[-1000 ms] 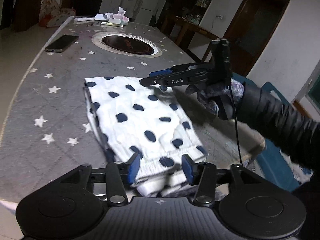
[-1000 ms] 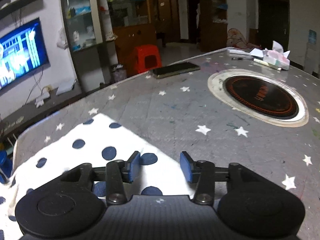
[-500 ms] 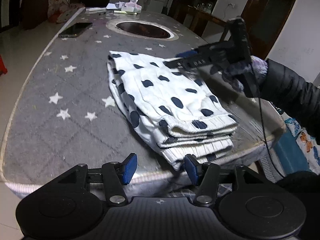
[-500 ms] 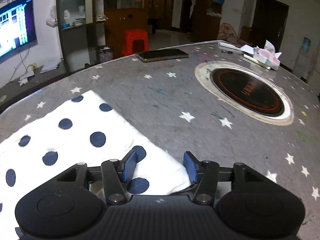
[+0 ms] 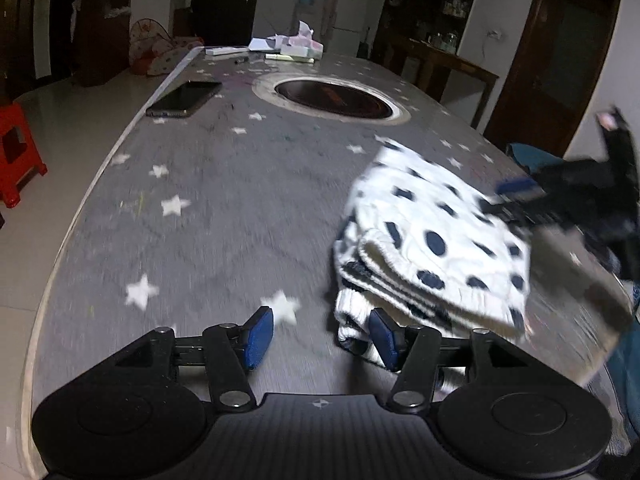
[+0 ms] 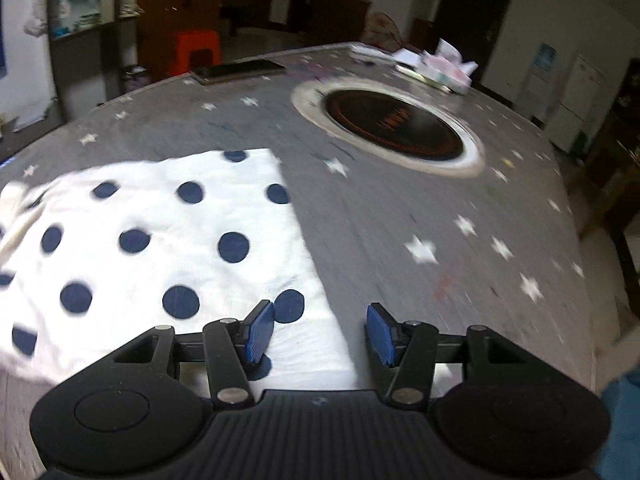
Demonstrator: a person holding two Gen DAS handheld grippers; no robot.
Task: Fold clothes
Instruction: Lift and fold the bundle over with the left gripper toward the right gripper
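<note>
The white knitted garment with dark blue polka dots (image 5: 436, 248) lies as a thick stacked bundle in the right half of the left wrist view, near the table's near edge, several layers showing one atop another at its ribbed end. In the right wrist view the same garment (image 6: 160, 248) fills the left and lower left of the frame, its top face flat and fairly smooth, with a straight edge running down toward the centre. From where I stand it looks folded into a compact rectangle, so the folding seems largely or wholly done for this piece; whether more tidying is meant, the views do not settle, and I see no other clothes waiting on the grey star-printed tablecloth (image 5: 224, 208). The left gripper (image 5: 322, 334) sits at the bottom centre with its blue-padded fingers spread apart, nothing between them, the right pad just beside the bundle's ribbed end. The right gripper (image 6: 320, 334) likewise has its fingers apart and empty, the left pad over the cloth's corner; seen from the other side it is a blurred dark shape (image 5: 532, 204) at the right edge, above the bundle. A dark smartphone (image 5: 184, 98) lies at upper left, a round black inset cooktop (image 5: 332, 98) at upper centre.
</note>
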